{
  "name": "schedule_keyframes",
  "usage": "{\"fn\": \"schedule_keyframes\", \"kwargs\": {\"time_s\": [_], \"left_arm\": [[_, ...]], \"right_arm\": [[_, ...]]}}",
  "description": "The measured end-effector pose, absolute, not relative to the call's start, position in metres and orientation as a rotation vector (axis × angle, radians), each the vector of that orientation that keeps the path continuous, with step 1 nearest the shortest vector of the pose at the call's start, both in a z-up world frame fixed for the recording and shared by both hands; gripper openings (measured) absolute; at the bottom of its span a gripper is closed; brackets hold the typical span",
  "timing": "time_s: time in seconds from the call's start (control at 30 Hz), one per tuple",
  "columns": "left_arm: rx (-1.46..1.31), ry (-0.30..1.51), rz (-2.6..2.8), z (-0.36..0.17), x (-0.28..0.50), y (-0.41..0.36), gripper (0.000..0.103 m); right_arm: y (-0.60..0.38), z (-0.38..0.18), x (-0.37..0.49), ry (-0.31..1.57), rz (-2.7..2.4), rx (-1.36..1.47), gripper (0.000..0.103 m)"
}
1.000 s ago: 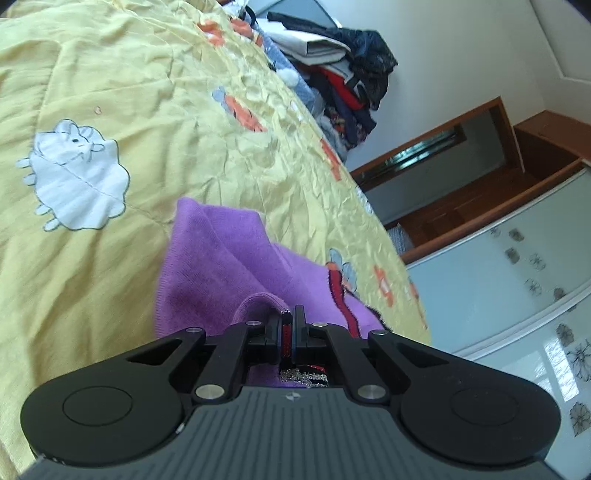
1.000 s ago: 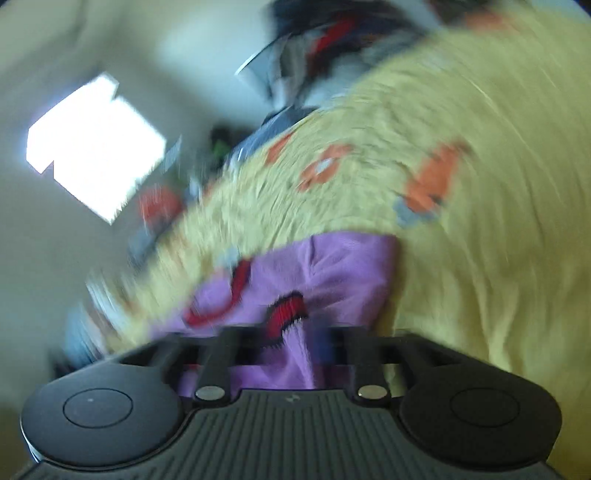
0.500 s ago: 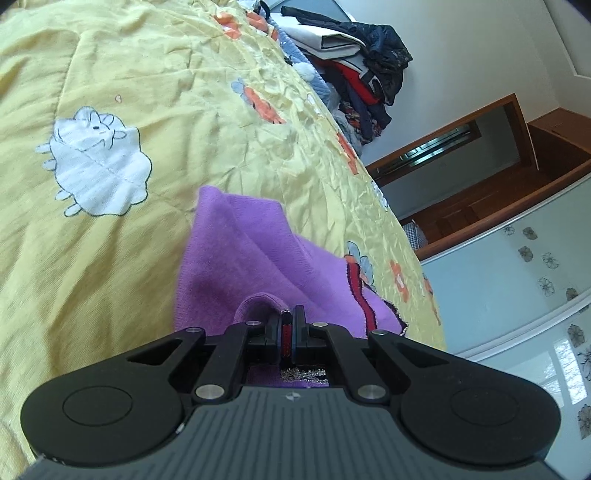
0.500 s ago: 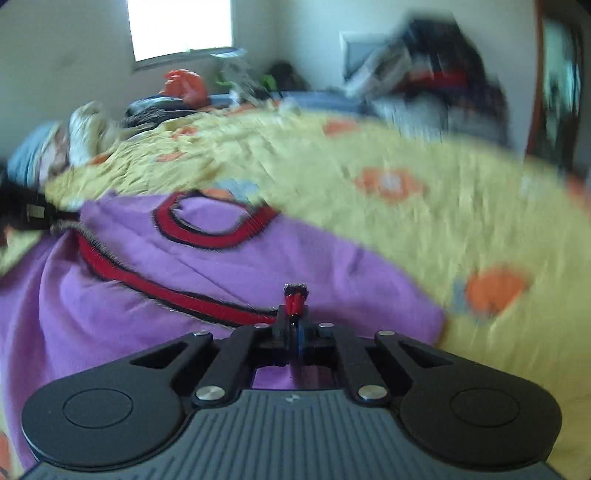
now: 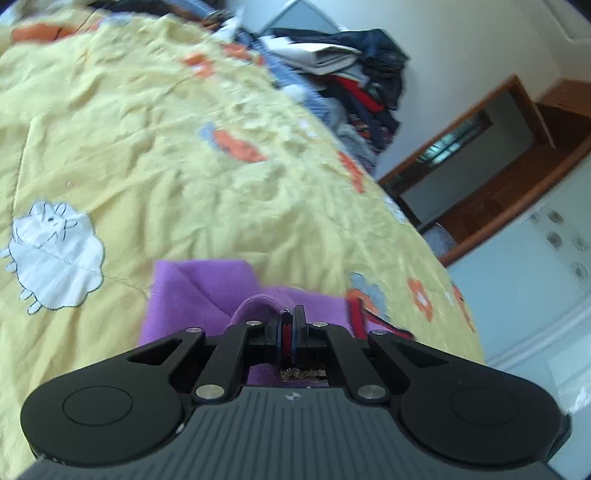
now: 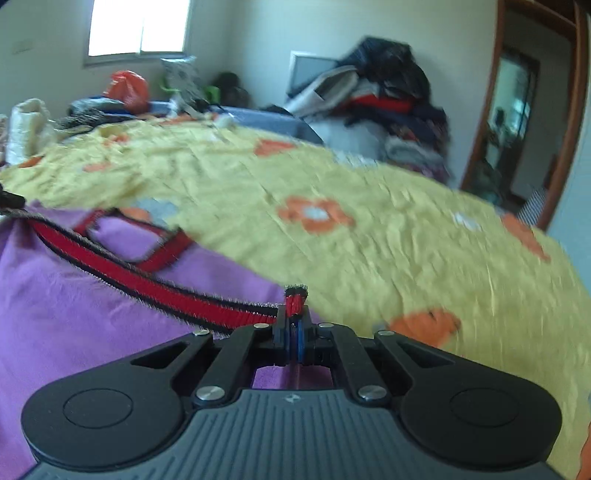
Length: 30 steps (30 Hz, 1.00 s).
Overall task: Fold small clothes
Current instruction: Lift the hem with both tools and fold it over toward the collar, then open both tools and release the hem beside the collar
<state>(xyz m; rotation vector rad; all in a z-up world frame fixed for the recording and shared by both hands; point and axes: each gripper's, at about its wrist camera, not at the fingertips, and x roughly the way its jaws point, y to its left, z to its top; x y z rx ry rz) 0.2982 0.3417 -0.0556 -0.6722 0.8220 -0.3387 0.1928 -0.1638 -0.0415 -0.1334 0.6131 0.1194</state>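
Right claw (image 6: 293,325) steadied, red trim (image 6: 147,284) visible only there

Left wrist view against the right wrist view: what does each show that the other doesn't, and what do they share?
Only the left wrist view shows the white sheep patch on the bedspread and the left gripper shut on a fold of the purple garment. Only the right wrist view shows the window, the orange bag and the right gripper shut on the garment's red trim. Both show the yellow bedspread, the purple garment and the clothes pile.
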Motion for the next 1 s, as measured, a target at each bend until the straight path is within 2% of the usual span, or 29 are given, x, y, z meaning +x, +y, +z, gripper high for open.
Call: {"fn": "schedule_keyframes", "kwargs": {"time_s": [0.13,0.17,0.23,0.27,0.3,0.33,0.37,0.43,0.5,0.6,0.7,0.77,0.8,0.87,1.0], "left_arm": [[-0.701,0.857,-0.291,-0.075,0.305,0.348,0.007],[-0.71,0.872,-0.266,-0.079,0.306,0.351,0.015],[-0.794,0.888,-0.268,-0.087,0.31,0.364,0.015],[-0.823,0.903,-0.261,-0.088,0.311,0.371,0.015],[-0.82,0.899,-0.242,-0.083,0.31,0.375,0.017],[-0.778,0.877,-0.22,-0.073,0.307,0.378,0.024],[-0.703,0.855,-0.179,-0.06,0.301,0.38,0.051],[-0.601,0.809,-0.16,-0.034,0.282,0.381,0.081],[-0.506,0.752,-0.245,-0.011,0.253,0.373,0.082],[-0.339,0.776,-0.385,0.0,0.204,0.336,0.086],[-0.164,0.84,-0.473,-0.018,0.161,0.294,0.086],[-0.007,0.871,-0.423,-0.037,0.142,0.276,0.08],[0.034,0.895,-0.398,-0.048,0.136,0.275,0.08],[0.131,0.842,-0.356,-0.06,0.118,0.28,0.084],[0.098,0.838,-0.281,-0.063,0.091,0.305,0.085]], "right_arm": [[-0.176,-0.06,0.195,0.669,0.123,-0.063,0.009],[-0.179,-0.06,0.194,0.674,0.125,-0.038,0.011],[-0.18,-0.055,0.192,0.684,0.1,-0.025,0.032],[-0.178,-0.05,0.188,0.68,0.078,-0.038,0.063],[-0.176,-0.043,0.18,0.655,0.067,-0.045,0.085],[-0.175,-0.034,0.167,0.613,0.072,-0.04,0.089],[-0.173,-0.026,0.152,0.58,0.092,-0.024,0.089],[-0.165,-0.014,0.123,0.57,0.213,0.015,0.089],[-0.15,-0.013,0.094,0.563,0.29,0.034,0.089],[-0.119,-0.022,0.071,0.617,0.334,0.012,0.089],[-0.09,-0.037,0.066,0.675,0.329,-0.018,0.09],[-0.076,-0.051,0.063,0.739,0.316,-0.063,0.09],[-0.072,-0.062,0.062,0.78,0.301,-0.102,0.091],[-0.077,-0.07,0.044,0.739,0.295,-0.126,0.093],[-0.088,-0.064,0.029,0.782,0.297,-0.093,0.095]]}}
